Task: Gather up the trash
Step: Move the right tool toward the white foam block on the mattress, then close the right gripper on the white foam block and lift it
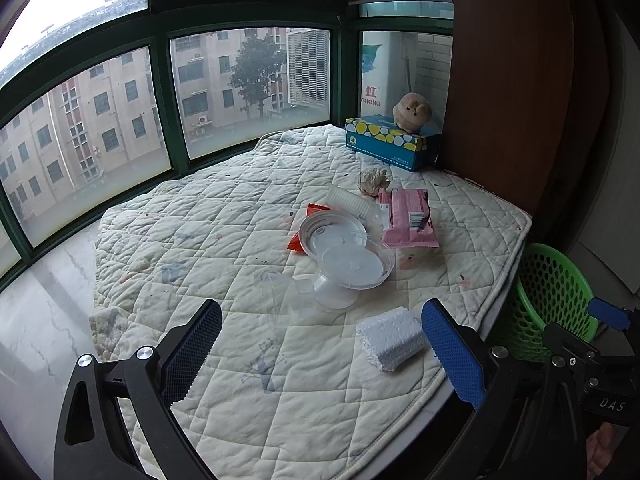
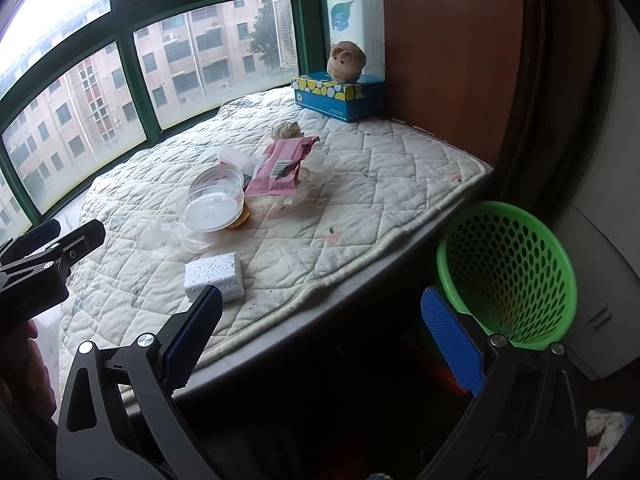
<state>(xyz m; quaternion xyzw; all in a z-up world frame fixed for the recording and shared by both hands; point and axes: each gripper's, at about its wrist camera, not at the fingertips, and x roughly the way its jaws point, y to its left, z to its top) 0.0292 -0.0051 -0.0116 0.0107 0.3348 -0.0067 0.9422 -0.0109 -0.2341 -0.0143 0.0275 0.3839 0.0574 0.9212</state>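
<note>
**Trash on the quilted window ledge, green basket beside it**

Left wrist view. We list the left claw (image 1: 320, 344), jaws spread wide and holding nothing, above a white quilted pad (image 1: 200, 240) laid on a bay-window ledge. Just inside its blue right finger (image 1: 452, 354) lies a white foam block (image 1: 390, 338), pebbled and roughly rectangular. Further in, mid-pad, we count a cluster of trash: round clear plastic lids and tubs (image 1: 344, 252) stacked and overlapping, a clear cup (image 1: 280, 292) tipped on its side, an orange wrapper (image 1: 304, 226) partly under the lids, a pink snack packet (image 1: 408, 218) with a barcode, and a crumpled paper ball (image 1: 372, 180) behind it. At the far corner stands a blue tissue box (image 1: 390, 142) with a plush toy (image 1: 412, 112) on top. The green perforated basket (image 1: 556, 300) sits beyond the pad's right edge, lower than the ledge; its contents are hidden here.

Right wrist view. We list the right claw (image 2: 320, 344), likewise open and empty, held off the ledge's front edge. The foam block (image 2: 214, 276) lies near the pad's edge, just beyond the claw's left finger. The lids and tubs (image 2: 212, 204) and pink packet (image 2: 280, 164) remain apart from it, mid-pad. The green basket (image 2: 508, 272) stands right of the ledge; the part of its interior we see holds nothing.
</note>
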